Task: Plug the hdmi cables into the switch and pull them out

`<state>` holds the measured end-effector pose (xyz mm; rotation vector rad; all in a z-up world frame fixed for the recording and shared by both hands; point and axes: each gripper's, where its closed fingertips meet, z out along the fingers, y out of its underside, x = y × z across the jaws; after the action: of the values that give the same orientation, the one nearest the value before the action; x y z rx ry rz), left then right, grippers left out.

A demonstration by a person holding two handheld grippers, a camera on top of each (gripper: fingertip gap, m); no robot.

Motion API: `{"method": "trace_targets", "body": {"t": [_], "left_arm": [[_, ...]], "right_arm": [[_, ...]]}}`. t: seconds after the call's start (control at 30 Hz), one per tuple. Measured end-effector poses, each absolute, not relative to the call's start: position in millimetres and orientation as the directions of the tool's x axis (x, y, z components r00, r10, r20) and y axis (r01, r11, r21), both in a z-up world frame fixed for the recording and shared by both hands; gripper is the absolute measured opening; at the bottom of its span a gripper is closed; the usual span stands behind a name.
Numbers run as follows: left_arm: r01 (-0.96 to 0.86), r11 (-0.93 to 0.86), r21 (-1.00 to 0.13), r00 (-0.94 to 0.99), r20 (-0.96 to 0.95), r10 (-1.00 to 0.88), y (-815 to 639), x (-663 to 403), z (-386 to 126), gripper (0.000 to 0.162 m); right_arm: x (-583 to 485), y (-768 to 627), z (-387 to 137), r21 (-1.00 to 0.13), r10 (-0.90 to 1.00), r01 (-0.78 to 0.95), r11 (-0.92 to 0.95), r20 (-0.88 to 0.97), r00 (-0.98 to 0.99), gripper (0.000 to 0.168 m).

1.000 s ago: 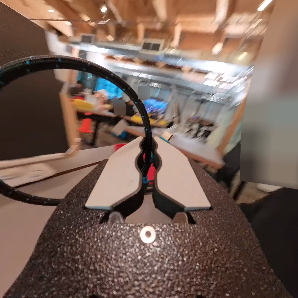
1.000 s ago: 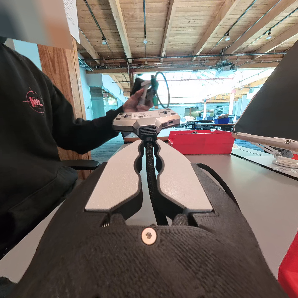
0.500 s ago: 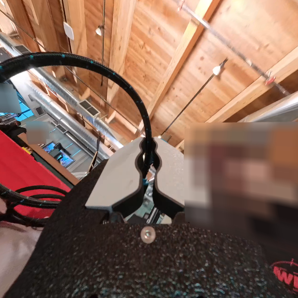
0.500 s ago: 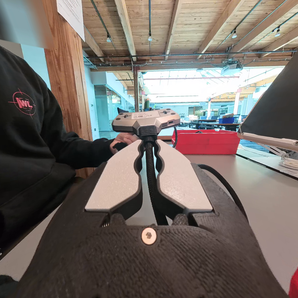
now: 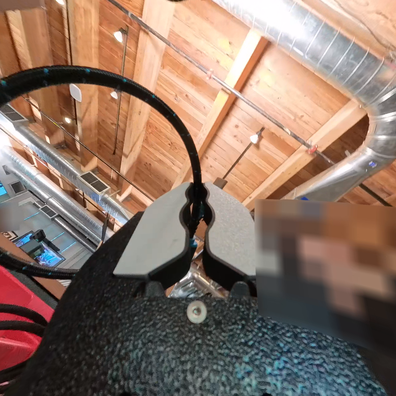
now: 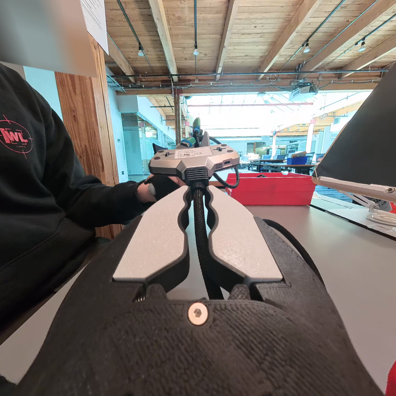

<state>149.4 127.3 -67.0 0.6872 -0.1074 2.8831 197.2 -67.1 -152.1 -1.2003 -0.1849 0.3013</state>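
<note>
My right gripper (image 6: 198,188) is shut on the black braided lead (image 6: 200,225) of the grey HDMI switch (image 6: 192,162). The switch is held above the table just past the fingertips, label side up. My left gripper (image 5: 197,188) points at the ceiling and is shut on a black HDMI cable (image 5: 150,92) with teal flecks that loops up and to the left. In the right wrist view a blue-green plug (image 6: 188,141) sits right behind the switch's far edge. The switch hides whether it is in a port.
A red bin (image 6: 270,188) stands on the grey table (image 6: 321,246) behind the switch and also shows in the left wrist view (image 5: 17,300). A black slanted panel (image 6: 364,139) is at the right. A person's hand (image 6: 150,190) and dark sleeve are at the left.
The left gripper came down from above the switch to just behind it and tilted up toward the ceiling, still holding its cable. The right gripper and switch stayed almost still.
</note>
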Motion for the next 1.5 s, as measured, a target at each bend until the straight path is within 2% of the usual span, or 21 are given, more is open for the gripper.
{"method": "trace_targets", "body": {"t": [0.03, 0.17, 0.4, 0.57, 0.67, 0.7, 0.87, 0.93, 1.03, 1.23, 1.43, 1.5], "left_arm": [[-0.181, -0.982, -0.059, -0.885, 0.445, 0.137, 122.2, 149.4, -65.6, 0.006], [-0.115, -0.972, -0.207, -0.911, 0.413, 0.02, 100.8, 149.5, -62.4, 0.006], [-0.045, -0.934, -0.354, -0.943, 0.324, -0.077, 70.7, 139.5, -57.5, 0.006], [-0.097, -0.903, -0.418, -0.835, 0.528, -0.155, 79.3, 169.1, -97.9, 0.006], [-0.142, -0.877, -0.458, -0.783, 0.594, -0.183, 79.3, 175.2, -120.8, 0.011], [-0.169, -0.871, -0.461, -0.765, 0.619, -0.179, 78.3, 176.9, -127.3, 0.006], [-0.264, -0.807, -0.528, -0.64, 0.722, -0.263, 72.6, 182.6, -166.9, 0.006], [-0.319, -0.781, -0.537, -0.58, 0.762, -0.286, 71.0, 182.0, -181.4, 0.006], [-0.307, -0.781, -0.544, -0.546, 0.773, -0.324, 78.4, 177.0, -185.2, 0.006], [-0.44, -0.716, -0.541, -0.393, 0.833, -0.388, 89.3, 152.9, -203.8, 0.01], [-0.365, -0.801, -0.474, -0.146, 0.879, -0.454, 148.1, 132.4, -229.4, 0.006], [-0.43, -0.782, -0.451, -0.055, 0.878, -0.476, 155.2, 124.2, -247.5, 0.017]], "right_arm": [[197.5, -67.4, -151.9, -0.934, 0.327, -0.134, 0.331, -0.02, 0.945, 0.012], [198.3, -68.5, -150.8, -0.929, 0.332, -0.145, 0.342, -0.025, 0.943, 0.012], [200.7, -69.2, -149.7, -0.922, 0.323, -0.152, 0.355, -0.032, 0.946, 0.012], [202.1, -71.4, -149.0, -0.918, 0.314, -0.15, 0.367, -0.03, 0.949, 0.012], [200.7, -70.7, -149.6, -0.921, 0.318, -0.145, 0.361, -0.025, 0.948, 0.012], [200.5, -70.9, -149.5, -0.921, 0.32, -0.146, 0.362, -0.024, 0.947, 0.012], [199.7, -71.6, -149.2, -0.919, 0.321, -0.146, 0.366, -0.022, 0.947, 0.012], [199.0, -71.7, -149.2, -0.919, 0.325, -0.146, 0.365, -0.021, 0.945, 0.012], [198.1, -71.0, -149.7, -0.922, 0.327, -0.142, 0.36, -0.018, 0.945, 0.012], [196.5, -71.3, -149.8, -0.923, 0.333, -0.142, 0.358, -0.016, 0.943, 0.012], [195.5, -71.0, -150.2, -0.925, 0.338, -0.14, 0.354, -0.013, 0.941, 0.012], [194.8, -70.8, -150.4, -0.926, 0.339, -0.138, 0.351, -0.011, 0.941, 0.012]]}}
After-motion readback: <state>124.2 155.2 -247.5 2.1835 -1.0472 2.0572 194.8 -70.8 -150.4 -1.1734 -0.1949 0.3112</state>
